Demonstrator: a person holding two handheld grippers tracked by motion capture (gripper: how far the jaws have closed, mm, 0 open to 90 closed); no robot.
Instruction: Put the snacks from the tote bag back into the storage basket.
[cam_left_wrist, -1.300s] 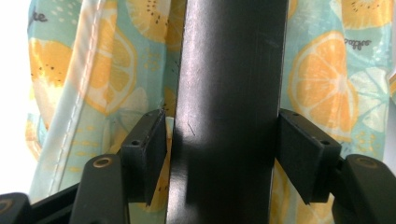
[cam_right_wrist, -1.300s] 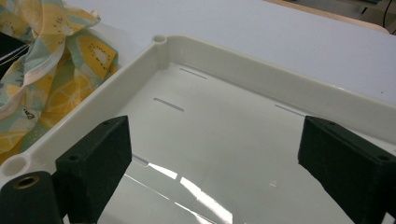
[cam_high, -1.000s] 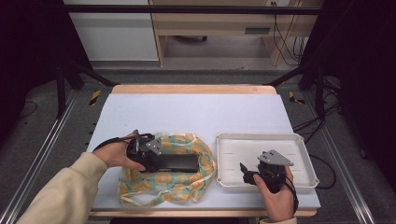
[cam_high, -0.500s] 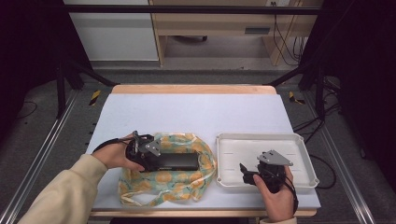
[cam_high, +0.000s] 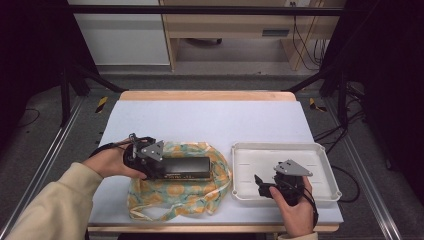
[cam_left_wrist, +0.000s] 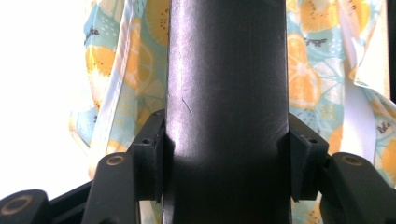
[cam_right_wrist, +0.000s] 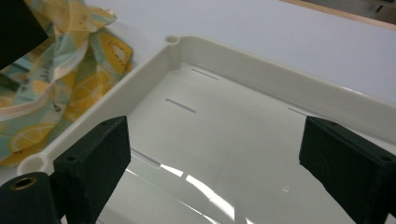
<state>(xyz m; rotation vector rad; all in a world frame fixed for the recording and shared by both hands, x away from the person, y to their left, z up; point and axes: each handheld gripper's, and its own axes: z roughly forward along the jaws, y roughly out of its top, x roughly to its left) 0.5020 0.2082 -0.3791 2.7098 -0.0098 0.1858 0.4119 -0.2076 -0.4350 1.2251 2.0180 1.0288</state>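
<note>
On the pale blue table mat, left gripper jaws clamp the black box; right gripper jaws gape over the tray.

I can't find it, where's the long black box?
In the high view the long black box is left of the white tray, on the lemon-print cloth, its left end clamped by the left gripper.

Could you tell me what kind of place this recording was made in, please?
Probably a lab or workshop recording station: a padded table framed by black metal rails, cables trailing behind, and a person holding a camera-bearing gripper in each hand, the left gripper on a black box.
</note>
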